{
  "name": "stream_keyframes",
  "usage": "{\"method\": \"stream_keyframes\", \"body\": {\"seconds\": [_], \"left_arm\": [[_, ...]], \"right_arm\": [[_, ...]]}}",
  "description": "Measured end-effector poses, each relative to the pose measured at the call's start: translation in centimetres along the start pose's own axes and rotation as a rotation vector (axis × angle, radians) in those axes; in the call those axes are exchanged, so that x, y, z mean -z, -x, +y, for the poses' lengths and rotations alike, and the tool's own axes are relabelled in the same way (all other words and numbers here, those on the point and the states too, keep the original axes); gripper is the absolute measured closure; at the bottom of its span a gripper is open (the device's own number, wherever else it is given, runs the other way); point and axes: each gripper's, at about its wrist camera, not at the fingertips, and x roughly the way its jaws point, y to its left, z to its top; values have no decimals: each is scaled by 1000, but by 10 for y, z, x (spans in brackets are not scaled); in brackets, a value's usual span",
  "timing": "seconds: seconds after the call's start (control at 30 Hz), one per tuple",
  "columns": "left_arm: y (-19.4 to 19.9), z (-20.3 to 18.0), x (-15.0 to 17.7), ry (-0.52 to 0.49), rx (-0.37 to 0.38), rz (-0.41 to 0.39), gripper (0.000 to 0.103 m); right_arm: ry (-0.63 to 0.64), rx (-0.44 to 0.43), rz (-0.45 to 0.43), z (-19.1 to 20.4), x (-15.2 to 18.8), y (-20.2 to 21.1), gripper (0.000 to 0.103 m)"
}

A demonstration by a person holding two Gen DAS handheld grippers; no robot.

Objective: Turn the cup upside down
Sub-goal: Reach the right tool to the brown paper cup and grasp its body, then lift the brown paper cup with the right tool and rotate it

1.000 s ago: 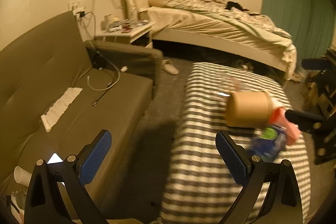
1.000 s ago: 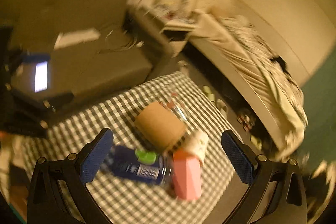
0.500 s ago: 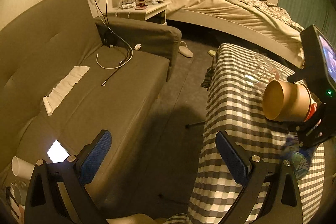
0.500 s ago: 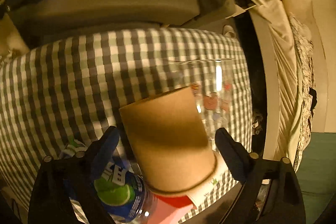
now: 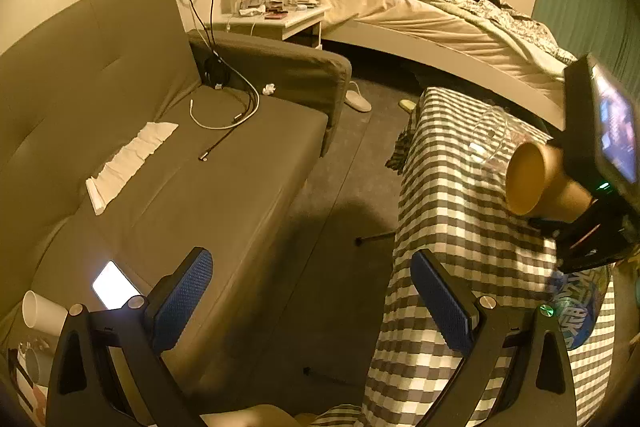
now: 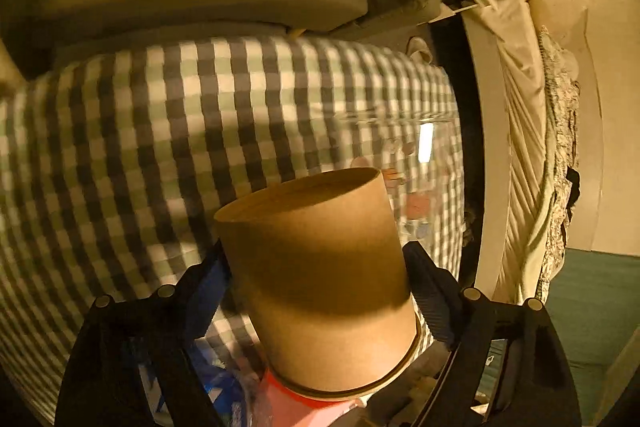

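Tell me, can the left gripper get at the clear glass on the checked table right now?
Probably not directly: the left gripper hangs open off the table's edge, and the brown cup held in the right gripper sits just before the glass.

Desk [image 5: 448, 211]: covered by a grey-and-white checked cloth [image 6: 168, 131] hanging over its edges. Directly on it: one clear glass tumbler [image 5: 490, 141] with small printed figures, toward the far end; one blue-labelled plastic bottle [image 5: 576, 303] lying on its side at the near end.
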Motion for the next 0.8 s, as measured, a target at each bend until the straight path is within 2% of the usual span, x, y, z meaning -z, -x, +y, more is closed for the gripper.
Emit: {"method": "stream_keyframes", "body": {"seconds": [0.2, 0.3, 0.4, 0.5, 0.6, 0.67, 0.8], "left_arm": [[24, -10, -2, -7, 18, -45, 1], [47, -17, 1, -21, 43, -77, 1], [68, -22, 7, -32, 67, -101, 1], [88, -26, 16, -44, 94, -120, 1], [105, -29, 26, -59, 114, -133, 1], [114, -31, 34, -70, 125, -134, 1], [120, -28, 44, -86, 126, -132, 1]], "right_arm": [[-107, 8, -47, -20, 11, 76, 19], [-208, 5, -34, -32, 26, 121, 19], [-324, -41, 15, -32, 51, 159, 19], [-421, -119, 80, -20, 80, 179, 19], [-537, -239, 166, 4, 112, 181, 19], [-621, -328, 219, 19, 131, 171, 19], [-886, -548, 305, 49, 162, 132, 19]]}}
